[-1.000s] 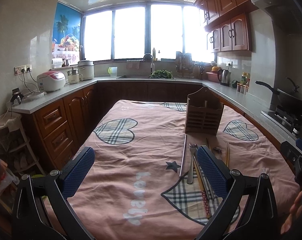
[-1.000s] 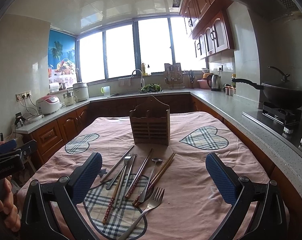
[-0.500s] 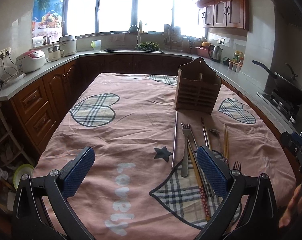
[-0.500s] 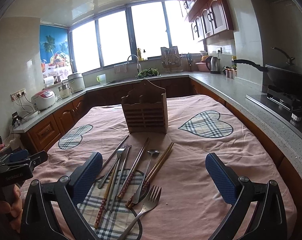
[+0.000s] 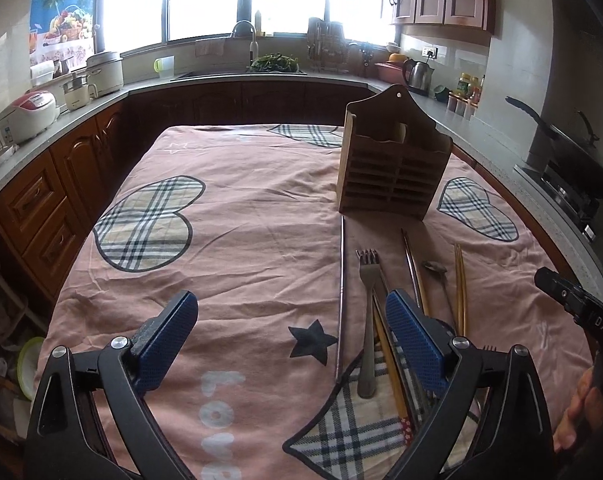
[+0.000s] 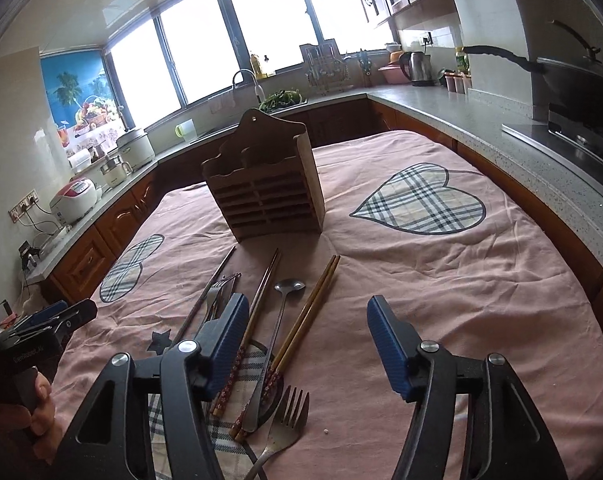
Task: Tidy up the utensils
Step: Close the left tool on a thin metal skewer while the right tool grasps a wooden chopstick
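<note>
No utensil has been placed: the wooden holder [image 6: 267, 188] stands beyond both jaws, chopsticks [image 6: 301, 320] lie between the closing, empty right gripper [image 6: 307, 344] jaws; the left gripper [image 5: 289, 336] jaws, wide, are narrowing on nothing.

Free room: left half of the bench [image 5: 229, 216], bare cloth; right side past the chopsticks [image 6: 307, 310], bare cloth. Obstacles: wooden holder [image 5: 393, 168] upright at mid-bench; utensils [image 6: 261, 320] scattered in front of it, close together, some overlapping. Narrow gap between holder and utensil tips. Counters [image 6: 501, 136] hem three sides.
</note>
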A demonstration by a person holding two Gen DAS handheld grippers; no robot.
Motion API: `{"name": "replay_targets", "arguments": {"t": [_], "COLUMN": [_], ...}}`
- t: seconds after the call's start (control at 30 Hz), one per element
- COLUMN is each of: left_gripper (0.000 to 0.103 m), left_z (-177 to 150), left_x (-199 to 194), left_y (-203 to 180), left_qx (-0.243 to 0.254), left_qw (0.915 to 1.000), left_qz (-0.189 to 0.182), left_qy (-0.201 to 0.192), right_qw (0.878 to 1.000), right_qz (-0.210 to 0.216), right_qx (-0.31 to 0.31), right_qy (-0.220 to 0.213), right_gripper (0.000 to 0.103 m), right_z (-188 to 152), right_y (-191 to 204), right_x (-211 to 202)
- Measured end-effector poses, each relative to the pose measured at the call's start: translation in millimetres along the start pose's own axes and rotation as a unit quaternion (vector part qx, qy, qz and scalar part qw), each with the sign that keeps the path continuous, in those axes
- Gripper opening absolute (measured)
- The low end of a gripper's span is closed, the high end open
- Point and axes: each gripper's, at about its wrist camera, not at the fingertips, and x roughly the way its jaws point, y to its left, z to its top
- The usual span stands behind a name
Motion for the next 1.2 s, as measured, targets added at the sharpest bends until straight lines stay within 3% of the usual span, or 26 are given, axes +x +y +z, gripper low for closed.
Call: {"name": "replay_targets", "arguments": {"t": [0.23, 0.53, 0.83, 0.93, 1.07, 1.13, 1.17, 1.2], "left_gripper": [0.084, 0.075, 0.064, 0.056, 0.036, 0.035, 0.03, 0.017], "left_z": [25, 53, 70, 71, 68, 67, 67, 67], "left_x": [55, 123, 179, 195, 211, 213, 213, 213], "left_y": [-5, -24, -43, -49, -54, -58, -60, -61], "left_qx": [0.011, 0.041, 0.066, 0.075, 0.083, 0.092, 0.097, 0.1], "left_qw": [0.9985, 0.9925, 0.9867, 0.9841, 0.9799, 0.9803, 0.9801, 0.98], "left_qz": [-0.025, -0.043, -0.044, -0.045, -0.049, -0.046, -0.047, -0.051], "left_qy": [0.048, 0.107, 0.142, 0.155, 0.175, 0.168, 0.167, 0.164], "right_qw": [0.997, 0.989, 0.984, 0.982, 0.981, 0.981, 0.981, 0.981], "right_qz": [0.022, 0.025, 0.018, 0.019, 0.019, 0.023, 0.027, 0.029], "right_qx": [0.046, 0.089, 0.103, 0.103, 0.098, 0.094, 0.094, 0.093], "right_qy": [0.055, 0.117, 0.145, 0.156, 0.165, 0.166, 0.167, 0.168], "right_gripper": [0.041, 0.034, 0.021, 0.018, 0.012, 0.01, 0.007, 0.007], "right_z": [16, 23, 32, 34, 36, 37, 38, 37], "right_y": [-16, -35, -46, -47, -46, -44, -43, -43], "right_x": [46, 96, 129, 141, 152, 154, 156, 156]}}
